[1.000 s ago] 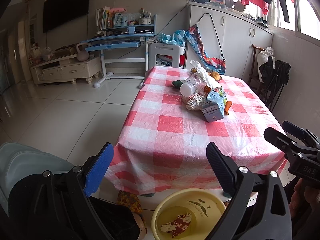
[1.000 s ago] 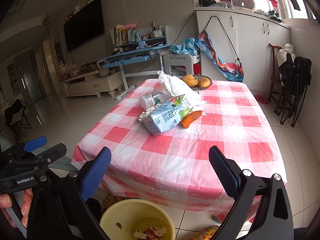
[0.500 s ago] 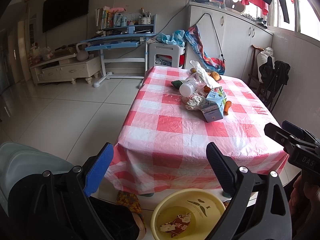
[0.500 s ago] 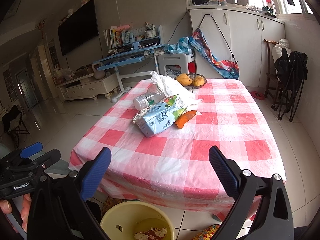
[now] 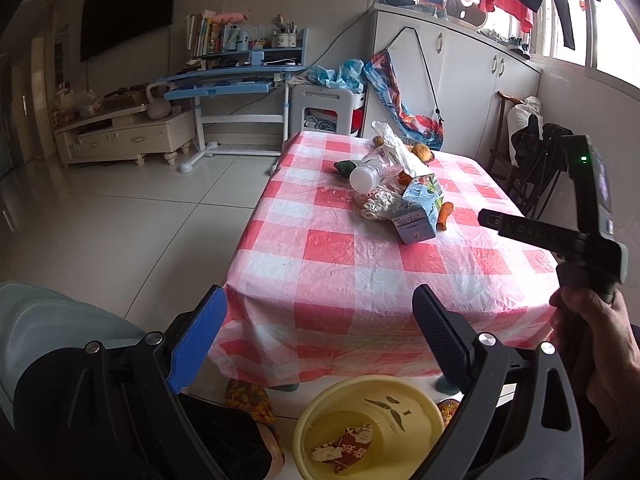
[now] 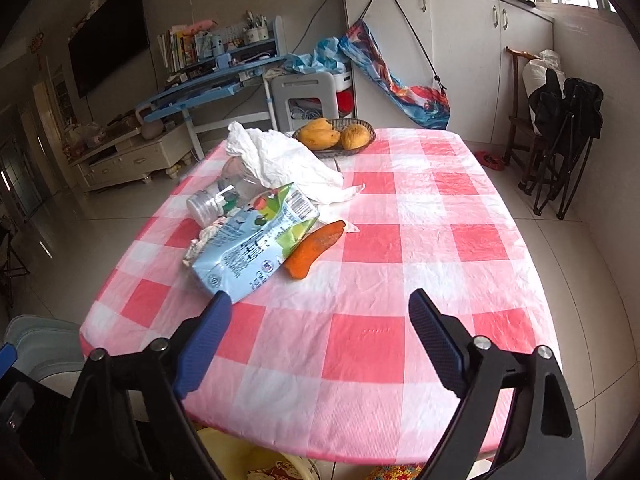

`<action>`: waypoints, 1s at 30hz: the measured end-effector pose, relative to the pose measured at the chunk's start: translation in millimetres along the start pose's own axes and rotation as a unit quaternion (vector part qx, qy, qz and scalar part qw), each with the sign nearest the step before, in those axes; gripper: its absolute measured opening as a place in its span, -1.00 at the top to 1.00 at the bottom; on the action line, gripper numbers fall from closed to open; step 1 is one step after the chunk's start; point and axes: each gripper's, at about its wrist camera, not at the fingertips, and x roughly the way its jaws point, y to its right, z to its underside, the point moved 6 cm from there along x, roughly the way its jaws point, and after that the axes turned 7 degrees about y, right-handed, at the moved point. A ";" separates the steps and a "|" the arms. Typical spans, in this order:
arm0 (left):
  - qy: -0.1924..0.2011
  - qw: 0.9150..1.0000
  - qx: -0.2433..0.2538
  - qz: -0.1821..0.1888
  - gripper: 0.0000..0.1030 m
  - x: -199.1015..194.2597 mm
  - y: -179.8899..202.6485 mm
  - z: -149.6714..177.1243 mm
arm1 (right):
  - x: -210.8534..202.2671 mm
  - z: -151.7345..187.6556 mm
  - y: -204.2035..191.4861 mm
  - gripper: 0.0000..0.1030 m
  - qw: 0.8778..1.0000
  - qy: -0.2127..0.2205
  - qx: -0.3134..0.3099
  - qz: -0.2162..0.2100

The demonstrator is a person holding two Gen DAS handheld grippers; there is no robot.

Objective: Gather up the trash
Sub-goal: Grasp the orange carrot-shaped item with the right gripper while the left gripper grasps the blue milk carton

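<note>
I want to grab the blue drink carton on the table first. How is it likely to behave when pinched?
The blue drink carton lies on its side with a creased, opened top, so it is probably empty and light. Its dented walls suggest it may crush rather than resist. Resting flat against the carrot, it should slide on the tablecloth, not roll.

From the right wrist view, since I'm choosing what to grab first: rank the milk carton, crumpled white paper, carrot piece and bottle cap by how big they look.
1. Milk carton and crumpled white paper: too alike to rank, and the carton lies nearer.
2. Carrot piece.
3. Bottle cap.
</note>
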 end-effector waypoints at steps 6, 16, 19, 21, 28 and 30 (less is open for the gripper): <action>-0.001 1.000 -0.008 0.005 -0.75 2.3 0.2 -0.8 | 45.9 -9.5 0.8 -0.38 0.999 -0.036 -0.002 0.007; -0.018 0.999 -0.025 0.015 -0.75 14.6 -3.0 -7.7 | 98.9 -11.0 -5.6 0.14 0.996 -0.085 -0.006 -0.002; -0.014 0.999 -0.027 0.022 -0.76 21.8 0.4 -21.2 | 97.1 -11.0 -3.5 0.29 0.996 -0.090 -0.008 -0.007; -0.015 0.999 -0.019 0.035 -0.76 31.4 8.9 -32.9 | 94.9 -9.4 -2.6 0.44 0.995 -0.095 -0.024 -0.006; -0.026 0.995 0.031 0.086 -0.76 83.9 54.0 -79.7 | 87.8 -8.8 13.7 0.67 0.987 -0.143 -0.064 -0.020; -0.044 0.993 0.043 0.099 -0.76 110.3 68.9 -89.5 | 82.9 -5.6 16.6 0.67 0.983 -0.163 -0.084 -0.026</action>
